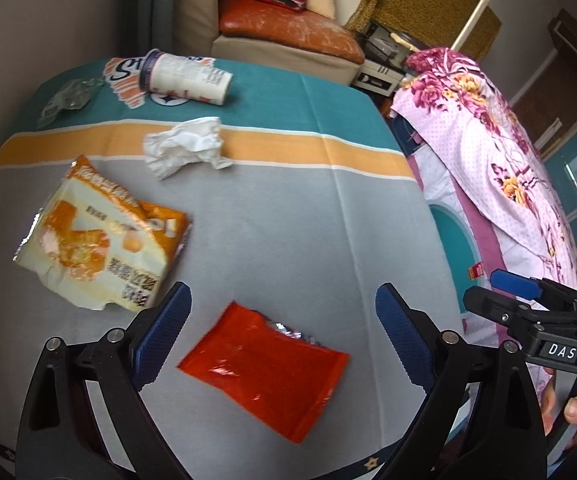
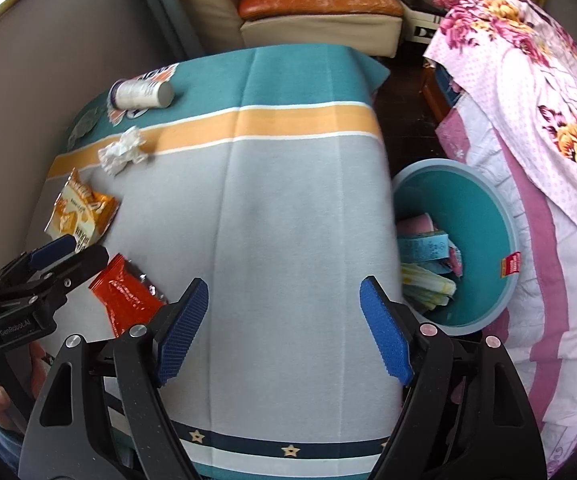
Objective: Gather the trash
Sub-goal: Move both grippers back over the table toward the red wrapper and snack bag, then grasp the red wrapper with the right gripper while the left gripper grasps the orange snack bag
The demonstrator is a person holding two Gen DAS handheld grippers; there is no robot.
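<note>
My left gripper (image 1: 282, 320) is open above a red wrapper (image 1: 264, 368) that lies flat on the cloth-covered table (image 1: 308, 220); its pads do not touch it. Further off lie an orange snack bag (image 1: 104, 236), a crumpled white tissue (image 1: 186, 146) and a tipped paper cup (image 1: 186, 78). My right gripper (image 2: 284, 320) is open and empty over bare grey cloth near the table's right side. A teal trash bin (image 2: 488, 220) with several discarded wrappers inside stands on the floor to its right. The red wrapper (image 2: 126, 296) and the left gripper (image 2: 48, 264) show at the left.
A floral pink quilt (image 2: 528, 120) drapes over furniture just right of the bin. A sofa with an orange cushion (image 2: 316, 0) stands behind the table. A clear plastic scrap (image 1: 66, 98) lies at the table's far left. A wall runs along the left side.
</note>
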